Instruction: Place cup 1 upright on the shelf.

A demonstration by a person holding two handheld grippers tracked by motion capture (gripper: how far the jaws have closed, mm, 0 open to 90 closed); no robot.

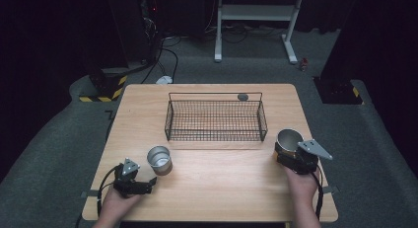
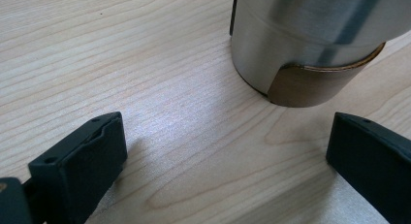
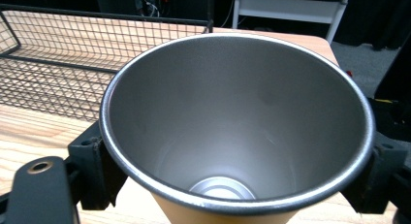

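Closest to me are the person's two hands coming in over the near edge of the table (image 1: 212, 188), each with a gripper. Left gripper (image 1: 143, 184) sits low near the front left corner, jaws spread wide with bare wood between them, holding nothing. From the left gripper view its fingers (image 2: 80, 168) are well apart and the small steel cup (image 1: 159, 160) stands upright just ahead of them, close but not touching. That cup has a brownish band round its base.

Over on the right side, the right gripper (image 1: 287, 150) has its jaws clamped on either side of a second cup (image 1: 289, 139), one finger (image 3: 94, 166) pressed to each side of it just under the rim. This cup is upright too, open end up, empty inside, and looks tan on the outside lower down. Can't really tell if it's resting on the wood or lifted a bit.

Behind both cups, mid-table, is a black wire basket (image 1: 215, 120), empty as far as I can see. Second cup is just off its front right corner. Some small dark round thing (image 1: 242, 96) sits by the basket's back rail, too tiny to make out.
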